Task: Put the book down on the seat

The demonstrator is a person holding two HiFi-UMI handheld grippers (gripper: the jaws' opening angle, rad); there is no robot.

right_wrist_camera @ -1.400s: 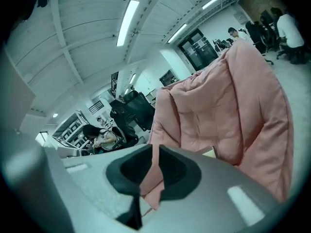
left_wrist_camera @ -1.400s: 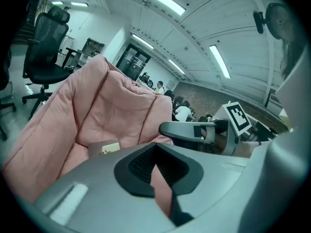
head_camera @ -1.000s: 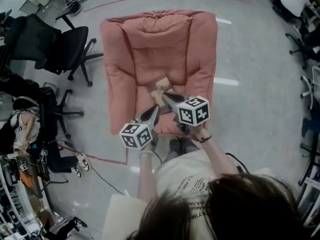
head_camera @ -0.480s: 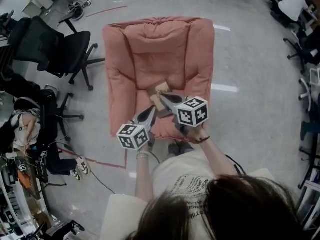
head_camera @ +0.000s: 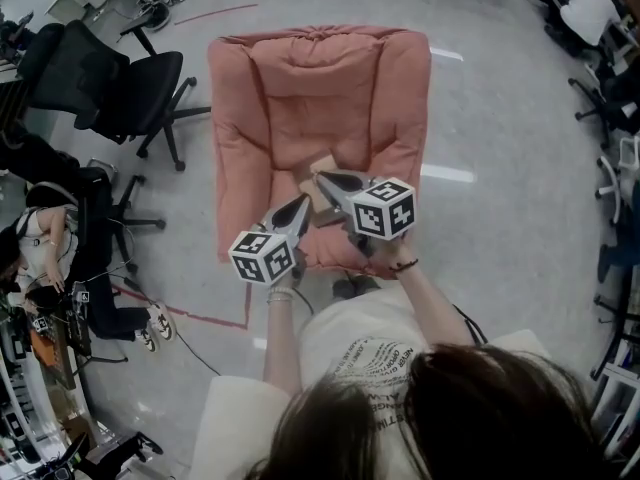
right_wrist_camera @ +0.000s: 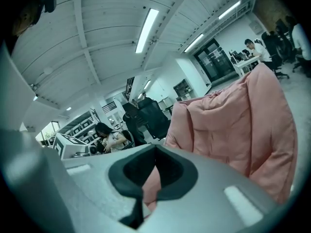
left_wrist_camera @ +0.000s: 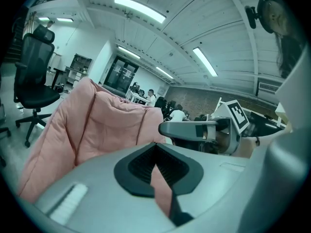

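I have both tools low over the front half of the pink seat (head_camera: 300, 118), and the book (head_camera: 314, 196) lies there on the cushion, just short of the front edge. From the head view it looks flat on the padding, not leaning on the backrest, though the tools cover part of it.

The right gripper (head_camera: 323, 176) points across the book, its tip right at the top of the cover. Its fingers are pressed together. Its own view shows only pink cushion past the tip and nothing clamped, so I judge it holds nothing and may at most be touching the cover. The left gripper (head_camera: 301, 204) sits just beside the book's near-left corner, angled in toward it. Its fingers are also closed, with nothing between them.

With the tips closed and narrow, I could nudge or steady the book without catching the soft fabric. The book sits in the flat middle of the seat, away from the raised arms. I judge the placing is essentially done and only a clean retreat remains.
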